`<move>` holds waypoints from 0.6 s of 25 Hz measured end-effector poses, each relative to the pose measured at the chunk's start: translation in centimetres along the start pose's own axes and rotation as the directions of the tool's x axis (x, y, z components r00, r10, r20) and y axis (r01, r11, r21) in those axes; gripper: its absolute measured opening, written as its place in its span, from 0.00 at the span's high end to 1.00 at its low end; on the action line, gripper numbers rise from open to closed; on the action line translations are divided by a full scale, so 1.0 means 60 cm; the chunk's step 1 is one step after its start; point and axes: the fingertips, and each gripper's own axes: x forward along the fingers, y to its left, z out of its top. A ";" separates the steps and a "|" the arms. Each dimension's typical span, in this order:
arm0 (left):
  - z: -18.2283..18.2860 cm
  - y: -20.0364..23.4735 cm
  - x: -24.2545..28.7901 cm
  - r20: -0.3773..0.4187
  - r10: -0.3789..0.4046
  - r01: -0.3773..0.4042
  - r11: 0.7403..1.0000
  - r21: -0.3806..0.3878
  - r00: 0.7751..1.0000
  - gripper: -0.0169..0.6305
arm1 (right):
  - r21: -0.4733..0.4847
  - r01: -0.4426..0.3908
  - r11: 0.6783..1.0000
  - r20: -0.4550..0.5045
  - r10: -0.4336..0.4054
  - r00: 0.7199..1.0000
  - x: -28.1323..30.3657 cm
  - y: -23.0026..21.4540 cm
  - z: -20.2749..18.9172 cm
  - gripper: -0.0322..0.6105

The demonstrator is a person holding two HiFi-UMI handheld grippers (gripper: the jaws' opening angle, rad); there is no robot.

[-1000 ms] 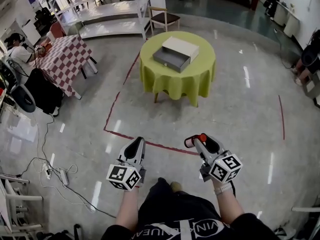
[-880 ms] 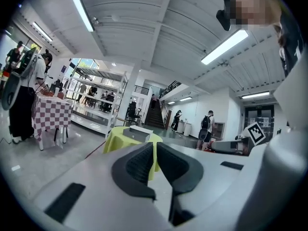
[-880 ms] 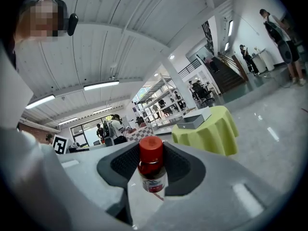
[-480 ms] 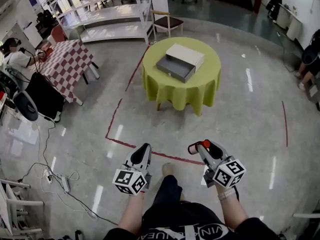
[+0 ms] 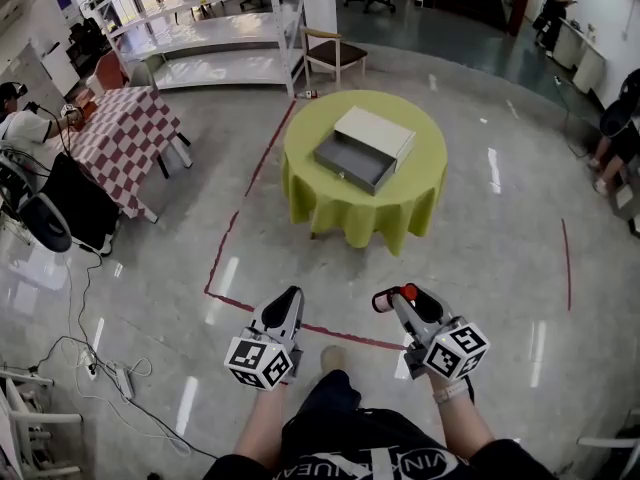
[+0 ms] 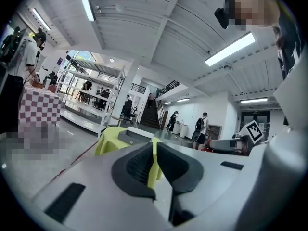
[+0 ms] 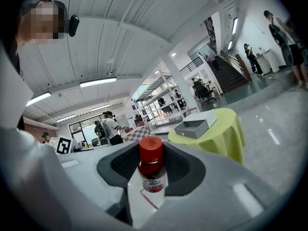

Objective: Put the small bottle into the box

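Observation:
A small bottle (image 7: 152, 170) with a red cap and a printed label stands upright between the jaws of my right gripper (image 7: 151, 179), which is shut on it. In the head view its red cap (image 5: 407, 291) shows at the tip of the right gripper (image 5: 398, 297). My left gripper (image 5: 291, 301) hangs beside it at the same height, its pads (image 6: 142, 163) closed together with nothing held. The box (image 5: 365, 147), grey with its drawer pulled open, lies on a round table under a yellow-green cloth (image 5: 415, 203), a few steps ahead of both grippers. It also shows as the box (image 7: 197, 125).
A red tape line (image 5: 237, 220) crosses the floor between me and the table. A checkered table (image 5: 124, 131) and a seated person (image 5: 22, 118) are at the left, shelving (image 5: 215, 23) and a chair (image 5: 334, 52) behind. Cables and a power strip (image 5: 120, 373) lie at lower left.
The view has moved forward toward the round table, which now sits lower and nearer in the head view. Both grippers keep their pose, the right still holding the bottle.

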 end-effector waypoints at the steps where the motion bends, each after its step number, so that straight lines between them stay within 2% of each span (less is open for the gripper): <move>1: 0.003 0.005 0.011 0.000 -0.004 0.004 1.000 -0.001 1.000 0.93 | 0.003 0.005 1.000 0.000 -0.005 1.000 0.008 -0.006 0.004 0.72; 15: 0.022 0.112 0.123 -0.032 -0.034 0.034 0.999 -0.014 0.999 0.93 | 0.038 0.055 0.998 0.005 -0.055 0.998 0.130 -0.067 0.031 0.72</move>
